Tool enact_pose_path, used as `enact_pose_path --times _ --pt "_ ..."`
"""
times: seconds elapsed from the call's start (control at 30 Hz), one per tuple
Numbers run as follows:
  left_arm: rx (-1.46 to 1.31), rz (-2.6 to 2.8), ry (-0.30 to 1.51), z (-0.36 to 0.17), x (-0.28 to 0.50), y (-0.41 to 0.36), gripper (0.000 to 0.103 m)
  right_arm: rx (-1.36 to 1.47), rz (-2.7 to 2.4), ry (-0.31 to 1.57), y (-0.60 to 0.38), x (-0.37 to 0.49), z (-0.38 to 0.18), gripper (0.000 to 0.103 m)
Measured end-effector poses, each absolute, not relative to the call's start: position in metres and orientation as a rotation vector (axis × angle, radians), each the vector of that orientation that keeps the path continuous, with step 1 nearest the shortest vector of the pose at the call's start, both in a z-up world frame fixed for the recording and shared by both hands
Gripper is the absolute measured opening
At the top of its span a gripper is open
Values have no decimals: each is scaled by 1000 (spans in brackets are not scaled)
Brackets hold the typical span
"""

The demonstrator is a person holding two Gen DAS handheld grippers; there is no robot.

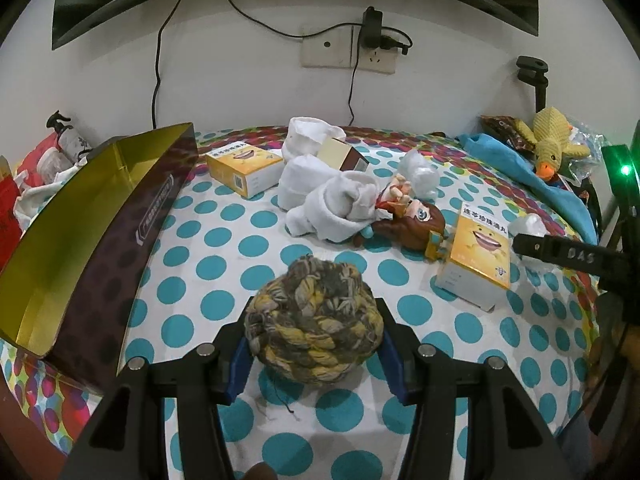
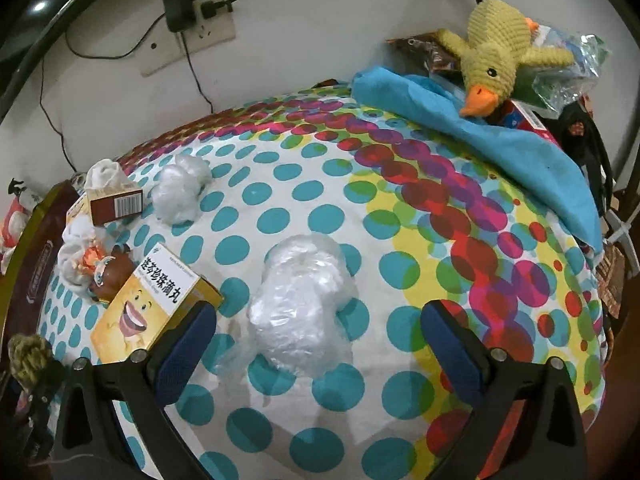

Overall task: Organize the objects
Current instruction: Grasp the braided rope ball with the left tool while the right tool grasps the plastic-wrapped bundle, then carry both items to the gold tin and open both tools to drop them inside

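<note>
My left gripper (image 1: 314, 340) is shut on a yellow-grey woven rope ball (image 1: 314, 320), held just above the dotted tablecloth. An open gold-lined dark box (image 1: 80, 232) stands to its left. My right gripper (image 2: 318, 328) is open and empty, its blue pads either side of a crumpled clear plastic bag (image 2: 300, 304) that lies on the cloth. A yellow medicine box (image 2: 154, 304) lies by the right gripper's left finger; it also shows in the left wrist view (image 1: 478, 256). The rope ball shows at the far left of the right wrist view (image 2: 28, 356).
A second yellow box (image 1: 244, 168), white rolled cloths (image 1: 320, 196), a small brown box (image 1: 344, 154), a brown doll figure (image 1: 412, 220) and another plastic wad (image 2: 180, 192) lie mid-table. A blue cloth (image 2: 480, 144) and yellow duck plush (image 2: 492, 56) sit at the back right by the wall.
</note>
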State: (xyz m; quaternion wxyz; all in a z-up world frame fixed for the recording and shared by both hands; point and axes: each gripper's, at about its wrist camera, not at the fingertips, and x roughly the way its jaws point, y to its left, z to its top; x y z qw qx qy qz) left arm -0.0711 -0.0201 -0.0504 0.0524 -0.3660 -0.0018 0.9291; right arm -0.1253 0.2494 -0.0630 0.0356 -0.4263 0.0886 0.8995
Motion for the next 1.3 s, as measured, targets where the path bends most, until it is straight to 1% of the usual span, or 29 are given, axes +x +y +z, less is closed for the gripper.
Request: enact_pose_path --times 0.07,0.1,0.33,0.53,0.7,0.83,1.03,1.23,1.3 --pt "-1110 2827 -8 -50 -71 -21 55 -1276 2759 219 247 -122 -61 38" --pt "-1107 2828 -11 -49 -71 -21 55 -1266 2758 186 245 -121 -61 34" --pt "-1054 2856 6 -38 -66 -22 55 -1226 2811 173 242 -109 -55 32" --pt "-964 2942 22 -10 -64 -40 55 -1159 2889 136 225 -90 -37 32" --pt "-948 3060 -26 10 -71 -82 55 -1161 2932 140 208 -83 -32 32" --pt "-974 3185 -98 20 -78 -133 55 -1181 2953 125 195 -80 -33 32" --pt "-1146 3271 -194 6 -88 -192 55 -1203 2977 92 179 -80 -34 33" --pt "-1278 3270 -189 -16 -90 -205 55 -1193 3001 65 167 -78 -26 33" --pt "-1327 3242 -213 -26 -94 -208 55 -1198 3014 51 161 -78 -24 33"
